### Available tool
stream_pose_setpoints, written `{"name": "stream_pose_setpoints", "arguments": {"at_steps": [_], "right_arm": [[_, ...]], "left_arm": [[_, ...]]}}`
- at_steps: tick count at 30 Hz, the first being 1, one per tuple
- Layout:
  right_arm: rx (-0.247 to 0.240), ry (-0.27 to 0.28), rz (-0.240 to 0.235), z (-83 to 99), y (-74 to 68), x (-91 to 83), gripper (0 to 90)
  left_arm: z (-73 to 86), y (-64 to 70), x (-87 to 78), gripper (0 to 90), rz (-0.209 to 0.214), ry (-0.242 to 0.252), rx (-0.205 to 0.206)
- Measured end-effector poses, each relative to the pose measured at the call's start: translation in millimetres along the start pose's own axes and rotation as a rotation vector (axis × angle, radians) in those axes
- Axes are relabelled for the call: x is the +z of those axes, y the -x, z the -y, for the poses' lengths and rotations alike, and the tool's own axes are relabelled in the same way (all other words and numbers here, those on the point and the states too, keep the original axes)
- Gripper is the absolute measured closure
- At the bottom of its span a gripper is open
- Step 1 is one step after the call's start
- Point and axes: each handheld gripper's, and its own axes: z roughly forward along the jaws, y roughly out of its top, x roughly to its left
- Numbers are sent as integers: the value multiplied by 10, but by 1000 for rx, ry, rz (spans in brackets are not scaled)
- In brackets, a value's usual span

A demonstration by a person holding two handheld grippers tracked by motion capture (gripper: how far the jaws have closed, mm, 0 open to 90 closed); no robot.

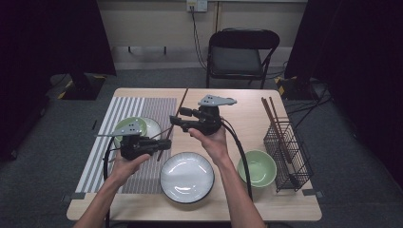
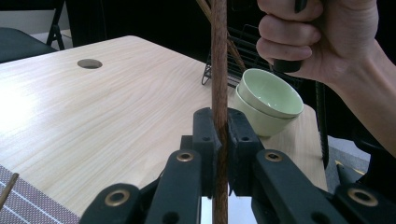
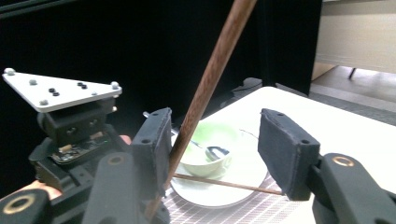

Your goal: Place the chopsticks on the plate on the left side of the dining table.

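Note:
A long brown chopstick (image 1: 182, 102) slants over the table's middle. My left gripper (image 1: 164, 144) is shut on the chopstick's (image 2: 219, 70) lower part, which stands upright between the pads. My right gripper (image 1: 177, 117) points left just above it. In the right gripper view its jaws (image 3: 215, 144) stand open around the chopstick (image 3: 210, 79), which leans against the left pad. A second thin chopstick (image 3: 224, 184) lies across a white plate (image 3: 210, 196).
A green bowl (image 1: 130, 126) with a spoon (image 3: 205, 149) sits on that plate on the striped placemat (image 1: 109, 142). A dark-rimmed white plate (image 1: 187, 176) lies at front centre. Stacked green bowls (image 1: 257, 167) stand beside a wire basket (image 1: 287, 152) holding chopsticks (image 1: 272, 116). A chair (image 1: 240, 52) stands behind.

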Motion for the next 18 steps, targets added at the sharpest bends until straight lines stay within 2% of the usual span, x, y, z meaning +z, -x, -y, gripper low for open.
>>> {"name": "stream_pose_setpoints", "arguments": {"at_steps": [4, 18], "right_arm": [[-1, -5, 19, 19, 24, -4, 420], [1, -17, 75, 53, 75, -19, 354]], "left_arm": [[3, -6, -21, 840, -8, -9, 3], [11, -37, -59, 841, -19, 5, -9]]}}
